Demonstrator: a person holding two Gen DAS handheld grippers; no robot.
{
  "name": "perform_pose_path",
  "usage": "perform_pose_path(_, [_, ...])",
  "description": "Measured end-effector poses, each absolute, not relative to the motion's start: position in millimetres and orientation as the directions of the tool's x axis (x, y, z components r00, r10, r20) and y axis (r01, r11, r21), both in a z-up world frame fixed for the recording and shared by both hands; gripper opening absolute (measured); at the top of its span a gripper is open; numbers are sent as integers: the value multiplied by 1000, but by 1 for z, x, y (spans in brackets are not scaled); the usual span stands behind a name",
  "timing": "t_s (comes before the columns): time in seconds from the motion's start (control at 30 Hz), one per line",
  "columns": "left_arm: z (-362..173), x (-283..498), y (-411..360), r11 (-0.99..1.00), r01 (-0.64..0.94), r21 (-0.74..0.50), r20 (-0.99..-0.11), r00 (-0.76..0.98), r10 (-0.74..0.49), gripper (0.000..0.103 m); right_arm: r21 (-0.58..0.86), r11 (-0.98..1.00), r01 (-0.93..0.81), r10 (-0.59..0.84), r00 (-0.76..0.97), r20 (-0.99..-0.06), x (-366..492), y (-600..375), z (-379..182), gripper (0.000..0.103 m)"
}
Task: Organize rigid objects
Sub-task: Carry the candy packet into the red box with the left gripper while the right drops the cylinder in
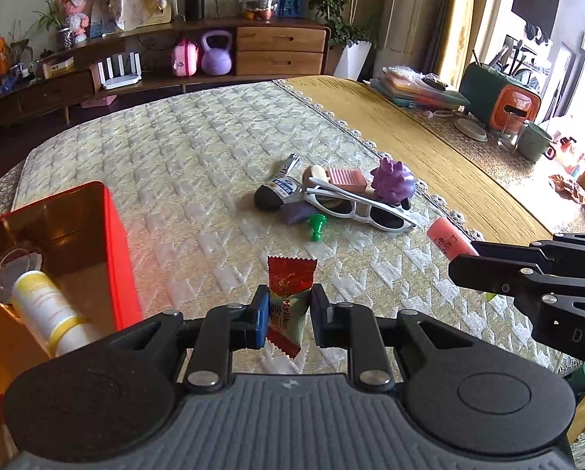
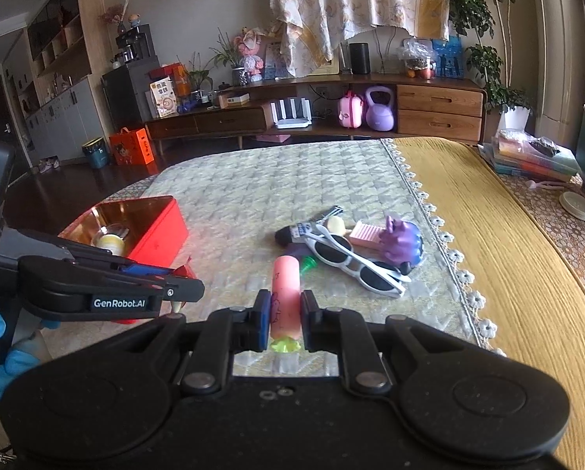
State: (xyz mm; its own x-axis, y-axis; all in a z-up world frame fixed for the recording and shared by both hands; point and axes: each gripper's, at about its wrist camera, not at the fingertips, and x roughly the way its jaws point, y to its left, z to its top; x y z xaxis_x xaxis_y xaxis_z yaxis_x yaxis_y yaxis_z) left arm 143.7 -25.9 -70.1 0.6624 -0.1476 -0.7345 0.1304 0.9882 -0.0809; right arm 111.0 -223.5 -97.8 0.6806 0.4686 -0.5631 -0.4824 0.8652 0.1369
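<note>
My left gripper (image 1: 287,319) is shut on a red and green wrapped candy (image 1: 288,301), held above the quilted cover. My right gripper (image 2: 285,323) is shut on a pink carrot-shaped toy (image 2: 286,295) with a green leafy end; the same pink toy (image 1: 451,241) shows at the right of the left wrist view. An open red tin (image 1: 112,250) stands to the left, with a white and yellow tube (image 1: 49,309) inside. A pile lies at the middle: white sunglasses (image 1: 365,205), a purple figure (image 1: 394,180), a pink block (image 1: 347,176), a green pin (image 1: 316,225).
A yellow cloth (image 1: 429,149) covers the table's right part, behind a lace trim. At the far right stand books (image 1: 417,88), a green and orange holder (image 1: 500,98), a mug (image 1: 535,141). A hand in a blue glove (image 2: 2,344) holds the left gripper.
</note>
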Motion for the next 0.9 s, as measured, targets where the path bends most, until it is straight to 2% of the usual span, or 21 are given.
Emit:
perform_pose_path(0.43, [-34, 114, 55, 997, 7, -71, -718, 694, -56, 21, 144, 791, -595, 570, 631, -527, 99, -155, -67, 15])
perform_pose_path(0.9, [-43, 107, 138, 992, -122, -21, -740, 670, 67, 21, 137, 714, -686, 630, 545, -554, 128, -65, -61, 15])
